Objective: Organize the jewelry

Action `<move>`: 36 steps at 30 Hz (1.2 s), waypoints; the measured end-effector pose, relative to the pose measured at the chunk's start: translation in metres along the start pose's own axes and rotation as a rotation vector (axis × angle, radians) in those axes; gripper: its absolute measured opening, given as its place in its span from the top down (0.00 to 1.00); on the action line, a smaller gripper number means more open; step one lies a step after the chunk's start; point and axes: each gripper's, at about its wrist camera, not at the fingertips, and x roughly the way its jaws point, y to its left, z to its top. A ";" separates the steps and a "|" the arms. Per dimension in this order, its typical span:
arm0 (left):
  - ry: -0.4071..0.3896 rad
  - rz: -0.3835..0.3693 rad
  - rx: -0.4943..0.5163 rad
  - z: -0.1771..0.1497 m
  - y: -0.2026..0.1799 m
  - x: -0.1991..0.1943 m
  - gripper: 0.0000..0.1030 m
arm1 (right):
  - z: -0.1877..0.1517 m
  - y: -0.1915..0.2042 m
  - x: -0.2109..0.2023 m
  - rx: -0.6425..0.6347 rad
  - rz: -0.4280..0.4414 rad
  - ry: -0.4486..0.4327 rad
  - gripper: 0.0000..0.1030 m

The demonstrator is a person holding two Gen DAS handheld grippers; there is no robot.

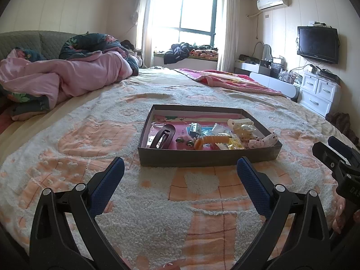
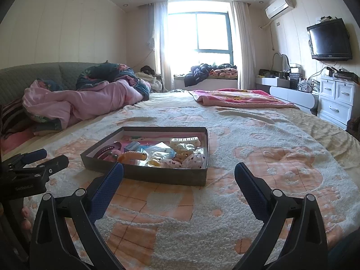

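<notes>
A shallow grey cardboard box [image 1: 202, 157] sits on the bed, also in the right wrist view [image 2: 157, 175]. It holds a black hair clip [image 1: 163, 136], an orange curved clip [image 1: 210, 141], a cream claw clip [image 1: 241, 124], a spotted cloth piece [image 1: 266, 140] and small plastic packets [image 1: 221, 129]. My left gripper [image 1: 180, 166] is open and empty, just in front of the box. My right gripper [image 2: 178, 171] is open and empty, at the box's near right corner. Each gripper shows at the edge of the other's view: the right one [image 1: 337, 157], the left one [image 2: 33, 159].
The bed has a fluffy cream and orange blanket [image 1: 157, 213]. A pink quilt heap [image 1: 67, 76] lies at the back left, a pink blanket [image 1: 229, 78] at the back right. White drawers [image 1: 319, 94] and a wall TV [image 1: 318, 43] stand at the right.
</notes>
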 end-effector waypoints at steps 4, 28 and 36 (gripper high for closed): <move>-0.001 0.000 0.000 0.000 0.000 0.000 0.11 | 0.000 0.000 -0.001 -0.001 -0.002 -0.003 0.06; 0.000 0.005 0.006 0.001 0.002 -0.002 0.11 | 0.000 0.002 0.000 -0.002 -0.001 0.003 0.06; -0.001 0.007 0.007 0.001 0.002 -0.002 0.11 | 0.000 0.002 0.000 -0.003 0.000 0.002 0.06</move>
